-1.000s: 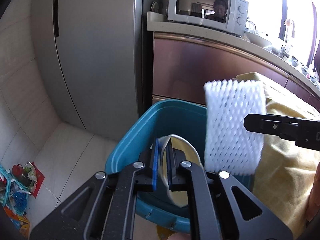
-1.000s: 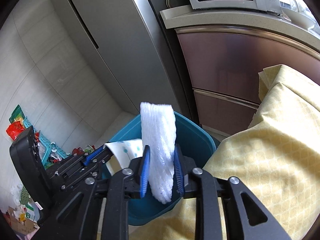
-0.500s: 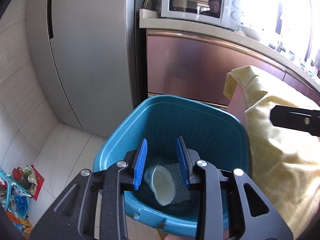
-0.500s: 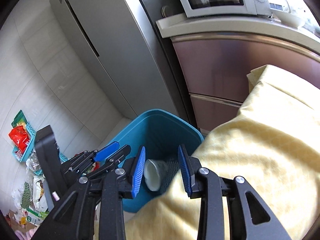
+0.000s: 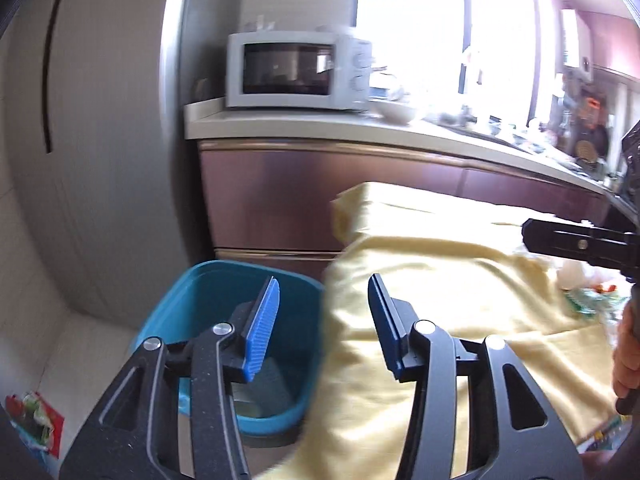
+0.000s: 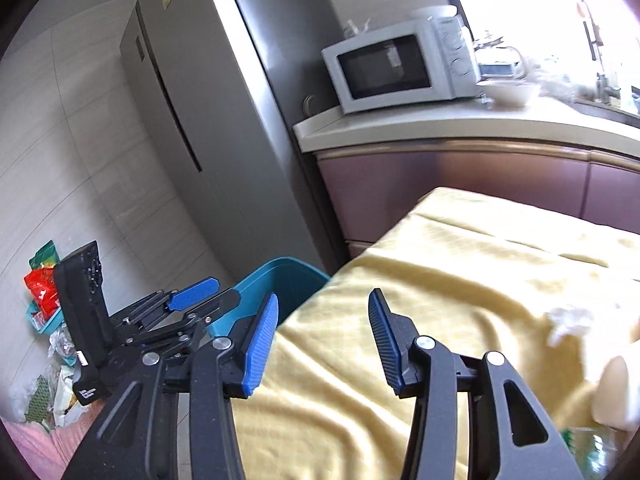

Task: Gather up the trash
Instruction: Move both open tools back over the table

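Swinging off the teal plastic bin point(image 5: 224, 292) back over the wrinkled yellow tablecloth point(image 6: 460, 280), left gripper point(image 5: 323, 320) and right gripper point(image 6: 323, 336) have just been opening, jaws apart and empty. White foam net and paper cup, clamped a second ago, are dropped; a pale shape lies blurred in the bin. More crumpled trash point(image 6: 568, 320) waits on the cloth.

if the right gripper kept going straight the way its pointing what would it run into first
Most likely the yellow cloth draped over the table: the open, empty right gripper points down at it, well right of the blue bin. Depth is hard to judge through the fisheye.
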Tool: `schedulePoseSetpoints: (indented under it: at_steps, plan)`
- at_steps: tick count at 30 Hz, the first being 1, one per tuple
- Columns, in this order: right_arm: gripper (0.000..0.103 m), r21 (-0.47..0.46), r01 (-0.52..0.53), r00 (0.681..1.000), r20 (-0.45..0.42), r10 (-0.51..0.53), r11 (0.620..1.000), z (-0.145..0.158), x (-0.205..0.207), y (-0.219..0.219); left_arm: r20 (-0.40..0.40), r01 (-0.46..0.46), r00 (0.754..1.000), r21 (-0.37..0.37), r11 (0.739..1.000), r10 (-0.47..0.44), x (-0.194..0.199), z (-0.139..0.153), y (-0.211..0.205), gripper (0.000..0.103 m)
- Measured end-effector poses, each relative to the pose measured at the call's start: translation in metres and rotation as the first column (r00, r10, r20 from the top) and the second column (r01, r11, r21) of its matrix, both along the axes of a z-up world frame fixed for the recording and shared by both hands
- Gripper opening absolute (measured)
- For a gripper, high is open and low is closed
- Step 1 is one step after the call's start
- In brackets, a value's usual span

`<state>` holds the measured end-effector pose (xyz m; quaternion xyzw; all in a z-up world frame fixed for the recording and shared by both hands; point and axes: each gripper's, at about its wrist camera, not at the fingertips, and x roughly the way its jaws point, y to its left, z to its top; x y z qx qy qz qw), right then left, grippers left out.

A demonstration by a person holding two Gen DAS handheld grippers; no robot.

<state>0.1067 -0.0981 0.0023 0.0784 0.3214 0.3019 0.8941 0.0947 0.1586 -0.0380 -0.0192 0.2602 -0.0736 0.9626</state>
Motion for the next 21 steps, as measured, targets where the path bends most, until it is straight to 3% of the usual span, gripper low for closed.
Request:
schedulePoseSetpoints:
  at_steps: [5, 9, 16, 21]
  plan:
    - [0.045, -0.020, 0.118, 0.993, 0.034, -0.117, 0.993, 0.008, -0.025, -0.046, 0.005, 0.156, 0.988, -0.014, 0.988, -0.156, -0.011, 0.010, -0.056, 0.049]
    - [0.045, -0.039, 0.222, 0.974, 0.053, -0.220, 0.974, 0.009, -0.040, -0.086, -0.004, 0.274, 0.962, -0.014, 0.962, -0.274, -0.019, 0.009, -0.105, 0.050]
    - [0.045, -0.037, 0.416, 0.909, 0.054, -0.414, 0.909, 0.000, -0.077, -0.163, -0.047, 0.469, 0.882, -0.002, 0.883, -0.469, -0.029, 0.000, -0.187, 0.054]
    - [0.045, -0.055, 0.505, 0.863, 0.056, -0.503, 0.861, -0.009, -0.094, -0.204, -0.075, 0.559, 0.828, 0.028, 0.828, -0.556, -0.035, -0.009, -0.235, 0.057]
